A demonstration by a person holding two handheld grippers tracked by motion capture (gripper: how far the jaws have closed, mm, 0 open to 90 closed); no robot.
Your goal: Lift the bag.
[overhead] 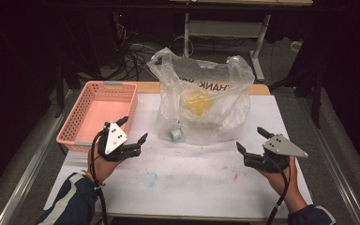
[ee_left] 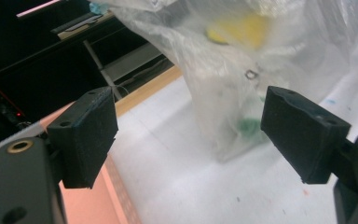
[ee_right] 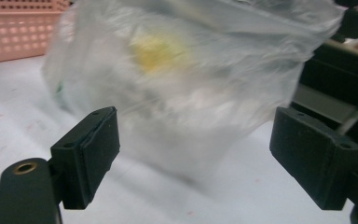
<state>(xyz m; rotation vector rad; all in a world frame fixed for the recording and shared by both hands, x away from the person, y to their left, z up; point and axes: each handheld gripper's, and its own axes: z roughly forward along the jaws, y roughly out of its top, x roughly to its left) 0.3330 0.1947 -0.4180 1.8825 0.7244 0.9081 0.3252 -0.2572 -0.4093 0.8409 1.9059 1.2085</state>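
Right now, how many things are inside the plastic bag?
2 that I can see: a yellow thing up in the middle of the plastic bag, and a small can at its bottom left. More may be hidden.

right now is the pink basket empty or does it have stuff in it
Empty: the high view shows the pink basket with its bare floor and nothing inside.

The bag (overhead: 201, 105) at the far middle of the counter is clear, cloudy plastic with dark grey letters printed across its upper part. Inside it shows a yellow thing (overhead: 198, 102) and, lower left, something green and silvery (overhead: 175, 134). The basket (overhead: 77, 122) at the far left is salmon pink with a grid of small holes. The counter (overhead: 206, 173) is white with a wooden tan far edge, marked by a pale blue smudge (overhead: 150, 178) and faint red specks. Both tools, left (overhead: 133, 130) and right (overhead: 251, 140), are black with grey plates.
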